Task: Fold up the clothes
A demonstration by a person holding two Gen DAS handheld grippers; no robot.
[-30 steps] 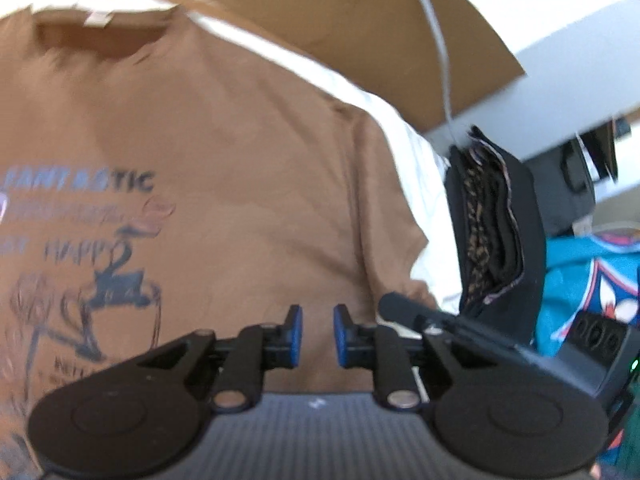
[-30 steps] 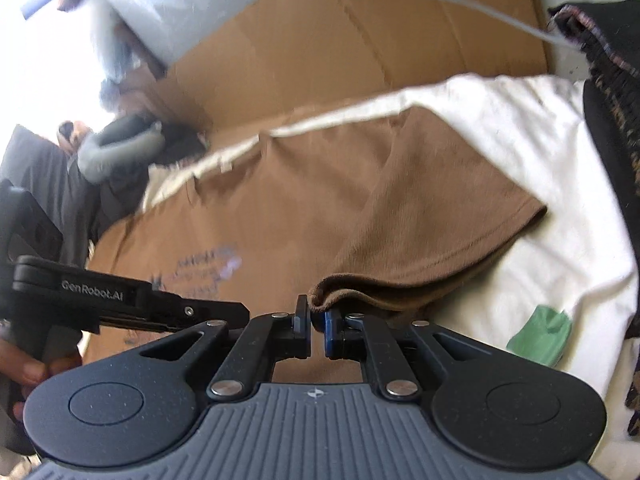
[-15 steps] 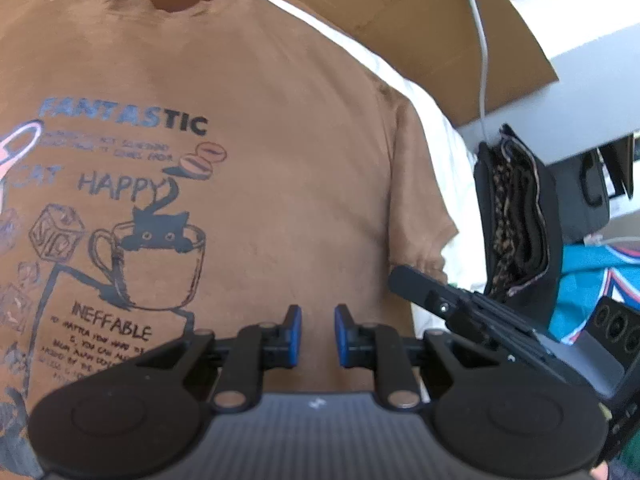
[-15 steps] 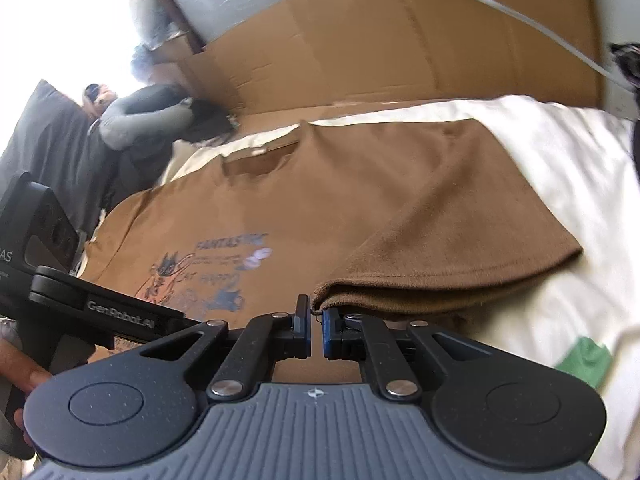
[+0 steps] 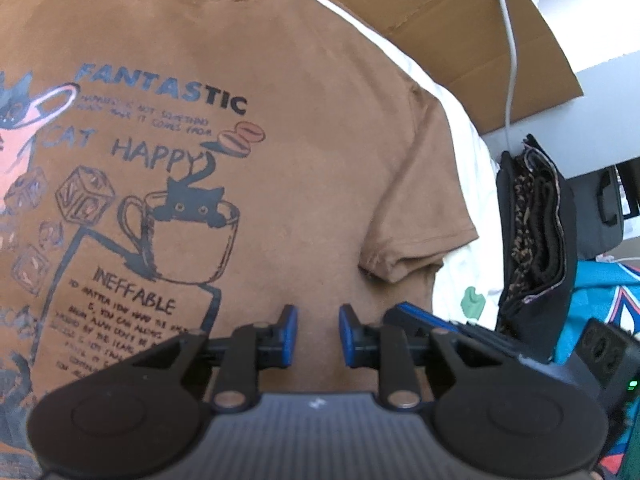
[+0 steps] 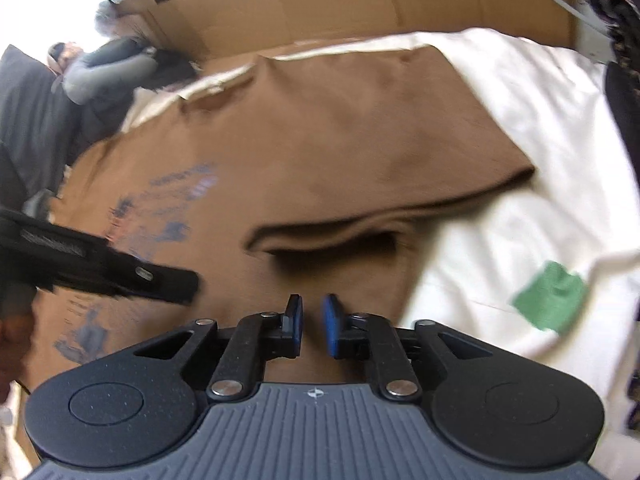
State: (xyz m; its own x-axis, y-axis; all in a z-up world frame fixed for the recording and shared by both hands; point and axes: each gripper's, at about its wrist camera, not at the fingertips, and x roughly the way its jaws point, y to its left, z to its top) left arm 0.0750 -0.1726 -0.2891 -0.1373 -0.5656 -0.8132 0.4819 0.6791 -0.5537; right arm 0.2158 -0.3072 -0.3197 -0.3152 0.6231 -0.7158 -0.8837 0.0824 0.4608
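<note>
A brown T-shirt (image 5: pixel 304 128) with a cat-in-a-cup print lies face up on a white sheet (image 5: pixel 468 152). My left gripper (image 5: pixel 318 330) hovers open over its lower middle, nothing between the blue pads. In the right wrist view the same T-shirt (image 6: pixel 320 136) fills the centre, its right sleeve (image 6: pixel 400 208) lying flat with a raised hem. My right gripper (image 6: pixel 312 320) is open just short of that sleeve, holding nothing. The other gripper's black body (image 6: pixel 100 268) crosses the shirt at left.
A stack of folded dark patterned clothes (image 5: pixel 532 232) stands right of the shirt, with a turquoise garment (image 5: pixel 600 292) beyond it. Brown cardboard (image 5: pixel 460 20) rises at the back with a white cable (image 5: pixel 510 60) hanging over it. A green patch (image 6: pixel 552 300) marks the sheet.
My right gripper has opened and let go of the sleeve, which now lies on the sheet. My left gripper has drawn back, staying open, so more of the shirt's print shows.
</note>
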